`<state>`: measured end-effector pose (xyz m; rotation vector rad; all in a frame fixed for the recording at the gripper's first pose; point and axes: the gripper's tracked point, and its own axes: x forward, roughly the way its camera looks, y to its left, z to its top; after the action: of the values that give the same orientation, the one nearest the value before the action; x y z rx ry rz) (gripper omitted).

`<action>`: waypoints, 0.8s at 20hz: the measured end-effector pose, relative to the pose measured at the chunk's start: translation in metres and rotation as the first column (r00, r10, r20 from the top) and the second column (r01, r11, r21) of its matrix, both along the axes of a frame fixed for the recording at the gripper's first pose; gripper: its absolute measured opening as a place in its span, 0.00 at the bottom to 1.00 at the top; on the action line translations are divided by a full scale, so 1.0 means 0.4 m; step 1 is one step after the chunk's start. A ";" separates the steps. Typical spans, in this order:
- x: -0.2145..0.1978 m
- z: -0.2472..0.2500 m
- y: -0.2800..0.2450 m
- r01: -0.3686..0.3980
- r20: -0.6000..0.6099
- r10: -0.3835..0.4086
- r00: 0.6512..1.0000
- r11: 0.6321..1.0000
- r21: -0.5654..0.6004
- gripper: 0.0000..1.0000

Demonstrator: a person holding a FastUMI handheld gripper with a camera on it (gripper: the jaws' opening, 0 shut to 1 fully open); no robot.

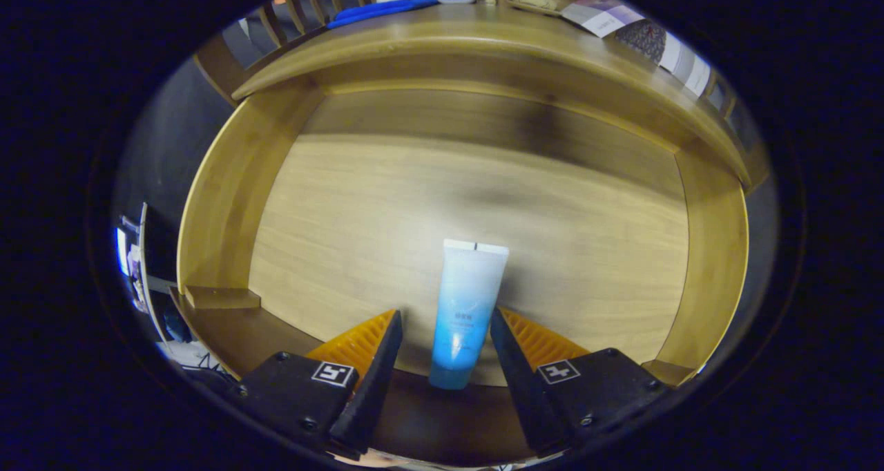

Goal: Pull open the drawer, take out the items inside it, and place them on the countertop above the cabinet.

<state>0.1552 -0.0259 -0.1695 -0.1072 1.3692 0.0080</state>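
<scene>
Two-finger gripper (445,322) seen from its own camera, pointing forward and tilted downward. Fingers spread apart, one on each side, with a clear gap between them. Ribbed inner pads (359,343) facing each other across that gap. Each finger tapering to a narrow tip, rising from a blocky base bearing a small square marker. Neither fingertip pressing on anything; both standing free. Fingers roughly level and evenly placed about the centre line.

blue cloth (383,8), papers (601,16) — chair (290,15)
</scene>
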 end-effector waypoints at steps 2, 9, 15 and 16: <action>0.007 -0.007 -0.015 0.011 -0.003 -0.011 1.000 1.000 -0.029 0.81; 0.030 -0.009 -0.018 0.057 0.052 -0.056 0.997 0.998 -0.004 0.48; 0.040 0.061 -0.003 0.036 0.104 -0.038 0.994 0.999 0.026 0.44; 0.042 0.076 -0.002 0.033 0.116 -0.036 0.993 0.999 0.027 0.44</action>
<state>0.1720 -0.0265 -0.1390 -0.0622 1.2538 -0.0100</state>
